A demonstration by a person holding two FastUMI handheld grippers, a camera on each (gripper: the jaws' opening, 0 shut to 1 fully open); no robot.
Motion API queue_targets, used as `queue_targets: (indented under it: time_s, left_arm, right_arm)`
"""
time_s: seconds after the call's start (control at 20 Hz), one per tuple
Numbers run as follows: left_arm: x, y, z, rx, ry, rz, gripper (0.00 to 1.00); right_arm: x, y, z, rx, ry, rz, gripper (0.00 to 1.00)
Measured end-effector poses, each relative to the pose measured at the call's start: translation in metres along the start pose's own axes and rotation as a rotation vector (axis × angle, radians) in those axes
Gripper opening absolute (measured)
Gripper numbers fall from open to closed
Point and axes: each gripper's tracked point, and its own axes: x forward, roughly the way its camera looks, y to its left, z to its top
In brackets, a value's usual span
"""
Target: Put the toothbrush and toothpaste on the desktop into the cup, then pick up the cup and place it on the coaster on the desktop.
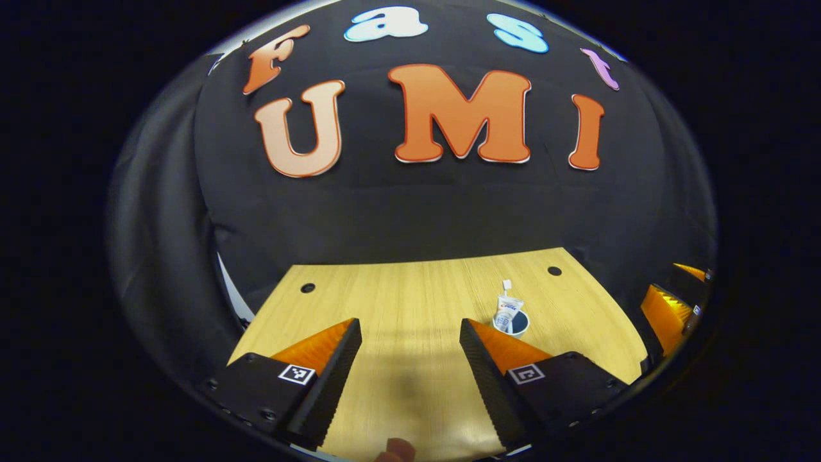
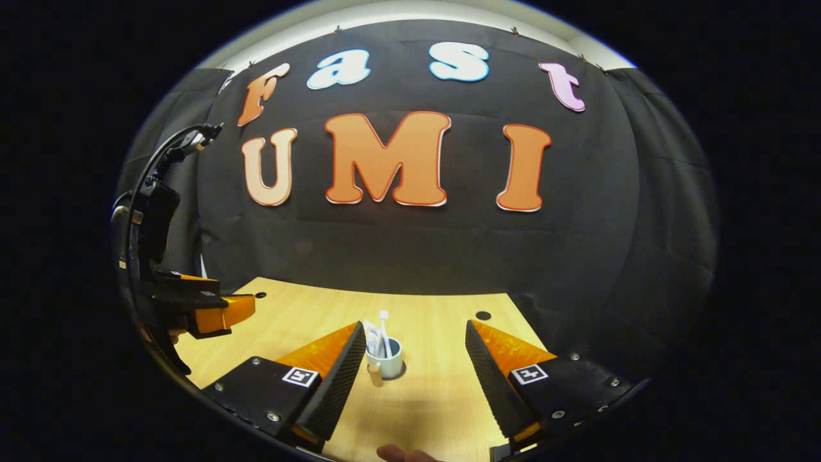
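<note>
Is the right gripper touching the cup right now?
Apart. In the right gripper view, the right gripper has its jaws spread wide, and the cup stands on the table beyond them, with bare wood showing between.

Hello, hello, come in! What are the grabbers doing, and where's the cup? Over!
Left gripper open, holding nothing. Right gripper open, holding nothing. Cup upright on the desktop, toothbrush and toothpaste inside. Nothing blocking; coaster hard to tell.

**Desk and backdrop**

A light wooden desk (image 1: 410, 301) with a fine straight grain runs back to a black cloth wall (image 2: 410, 250). Two small dark round holes (image 1: 308, 288) sit near the desk's far corners.
</note>
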Motion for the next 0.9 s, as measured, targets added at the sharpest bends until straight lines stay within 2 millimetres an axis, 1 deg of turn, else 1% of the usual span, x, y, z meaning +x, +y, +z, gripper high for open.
queue_targets:
  time_s: [0.1, 0.15, 0.2, 0.3, 0.4, 0.45, 0.6, 0.75, 0.9]
  left_arm:
    - [0.002, -0.003, 0.002, -0.012, -0.043, -0.018, 0.94]
    - [-0.002, 0.0, 0.005, -0.014, -0.058, -0.02, 0.94]
    - [-0.005, 0.005, 0.006, -0.012, -0.069, -0.01, 0.95]
    - [-0.016, 0.025, 0.012, -0.01, -0.1, 0.022, 0.98]
    - [-0.019, 0.034, 0.015, -0.018, -0.127, 0.012, 0.98]
    - [-0.019, 0.035, 0.014, -0.02, -0.135, -0.001, 0.98]
    - [-0.013, 0.029, 0.017, -0.003, -0.159, -0.041, 0.98]
    - [-0.011, 0.017, 0.019, 0.018, -0.174, -0.083, 0.98]
    - [-0.008, 0.006, 0.017, 0.042, -0.18, -0.122, 0.98]
  right_arm:
    - [0.002, 0.01, 0.005, -0.018, -0.019, 0.007, 0.93]
    - [0.003, 0.015, 0.005, -0.022, -0.019, 0.007, 0.94]
    - [0.003, 0.02, 0.006, -0.019, -0.017, 0.009, 0.93]
    - [0.003, 0.031, 0.01, -0.003, -0.024, 0.009, 0.94]
    - [0.006, 0.041, 0.013, -0.01, -0.037, 0.002, 0.93]
    - [0.008, 0.045, 0.015, -0.013, -0.043, -0.001, 0.94]
    - [0.013, 0.055, 0.014, -0.014, -0.047, -0.016, 0.93]
    - [0.015, 0.065, 0.006, 0.004, -0.016, -0.011, 0.93]
    - [0.015, 0.066, 0.005, -0.022, -0.007, -0.022, 0.94]
